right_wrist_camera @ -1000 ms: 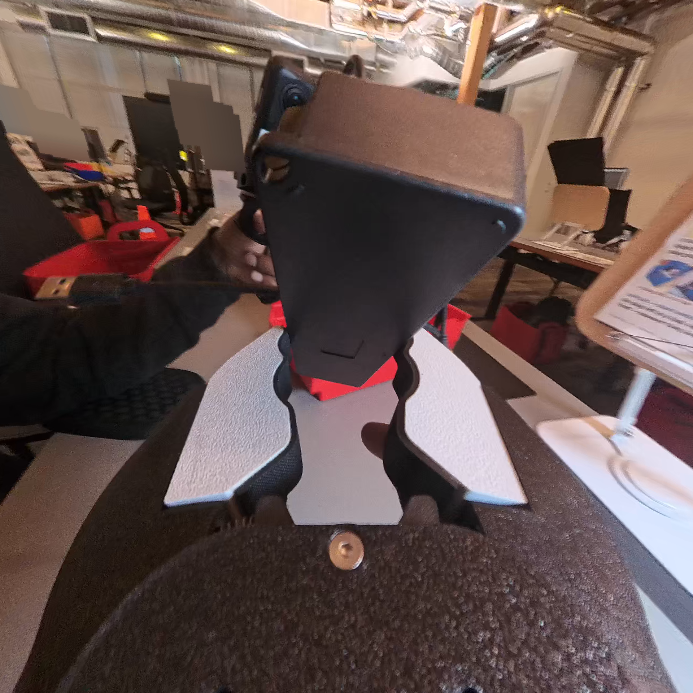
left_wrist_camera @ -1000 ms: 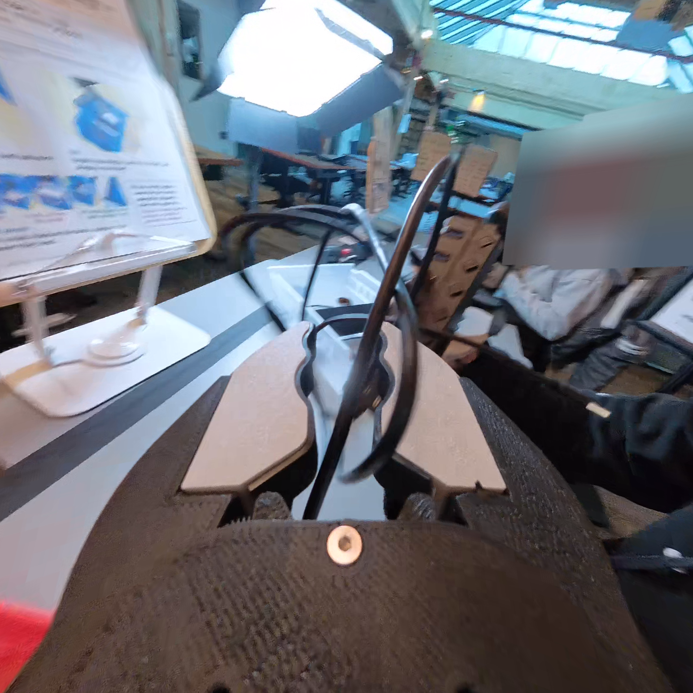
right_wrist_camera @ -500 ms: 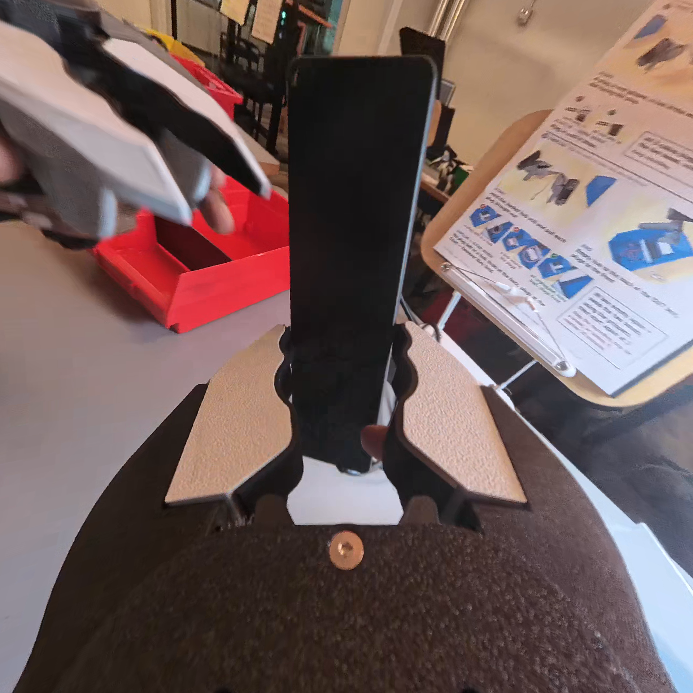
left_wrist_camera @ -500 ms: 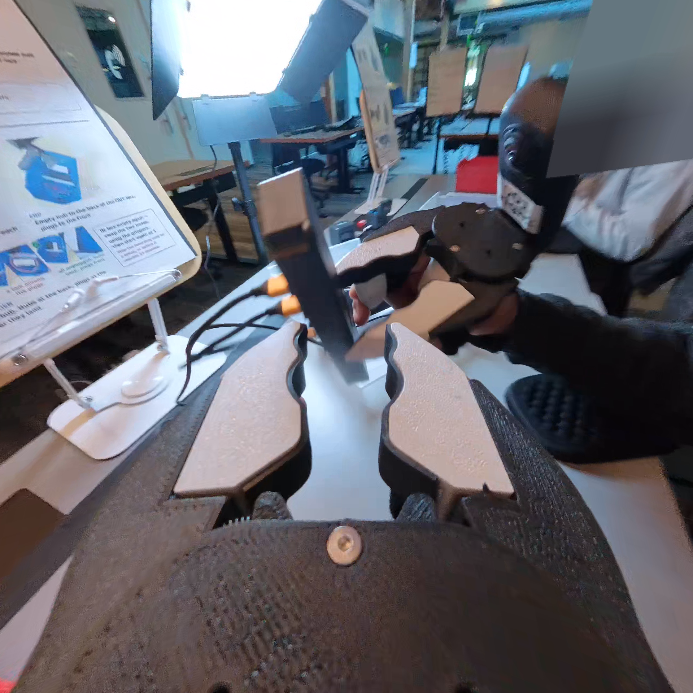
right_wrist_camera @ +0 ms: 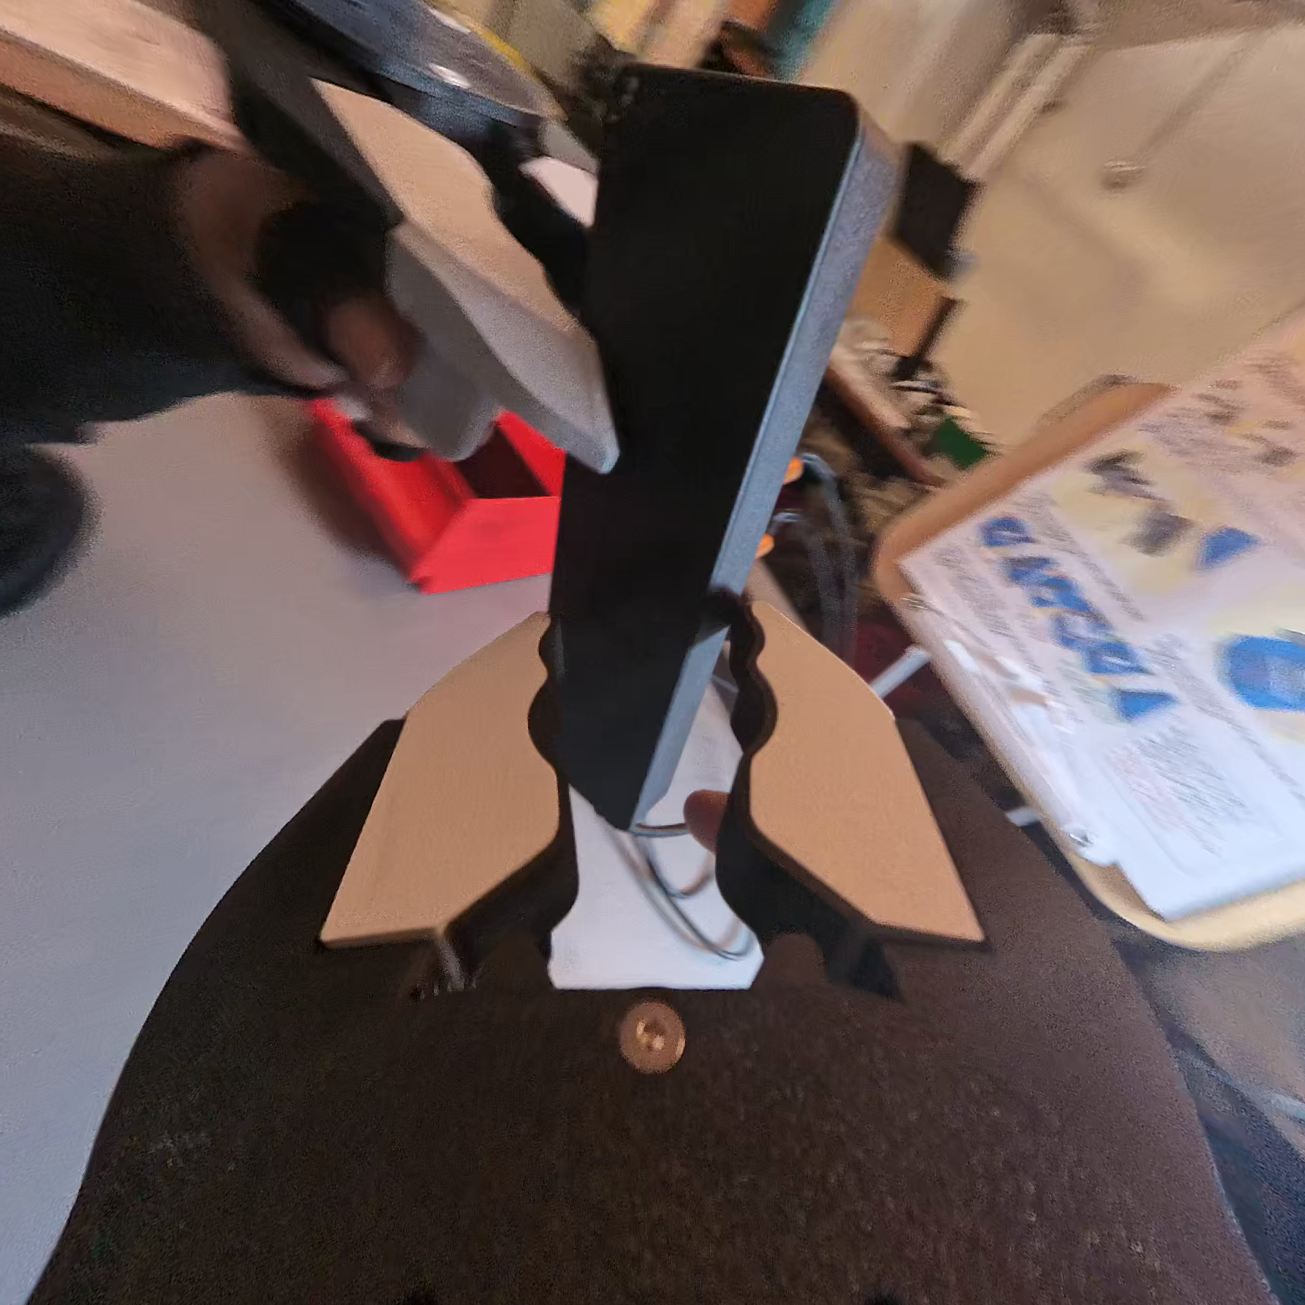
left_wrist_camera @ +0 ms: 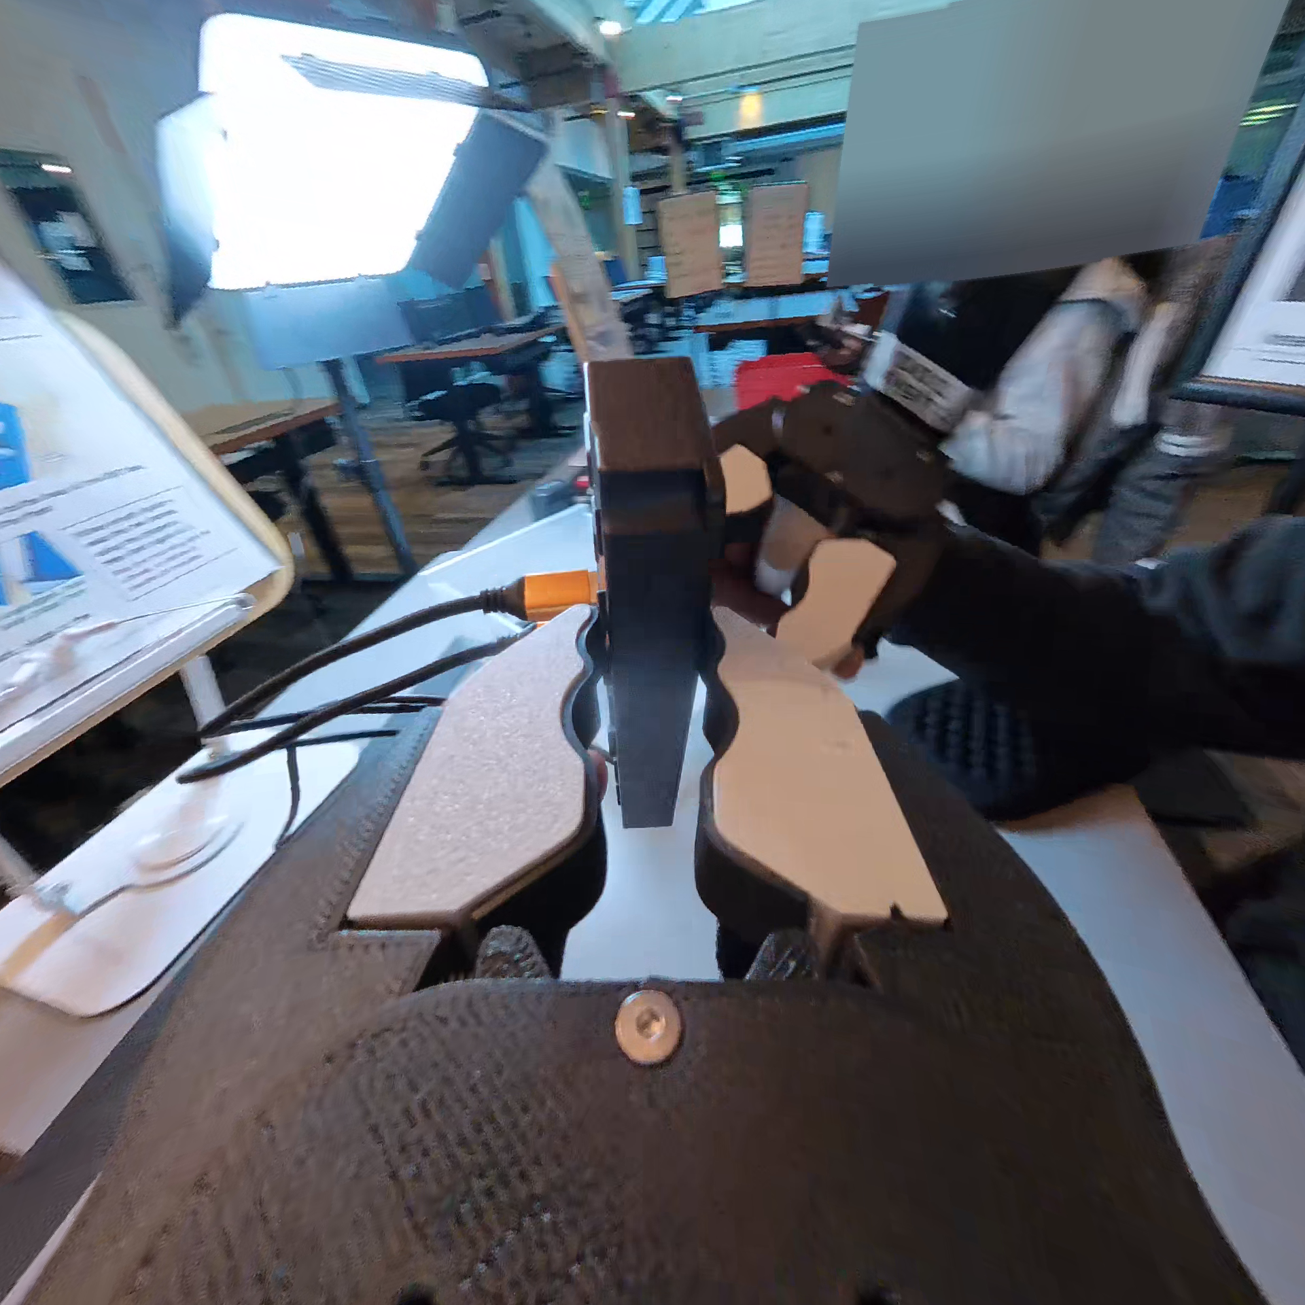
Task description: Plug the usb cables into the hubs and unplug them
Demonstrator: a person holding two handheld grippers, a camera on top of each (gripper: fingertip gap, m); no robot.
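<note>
A black hub stands upright and edge-on between the fingers of my left gripper, which is shut on its thin sides. An orange usb plug sits in the hub's left side, and black cables trail left over the table. My right gripper holds the hub from the far right. In the right wrist view my right gripper is shut on the lower end of the hub. A left gripper finger touches the hub's left edge.
A red bin stands on the grey table. An instruction sheet on a stand with a white base is at the left, and also shows in the right wrist view. A person sits behind. Spacing between my two grippers at the tips: around 4 cm.
My left gripper left the black cable loops, moved to the hub and closed on it. The hub, tilted half a second ago, now stands upright. My right gripper kept its hold.
</note>
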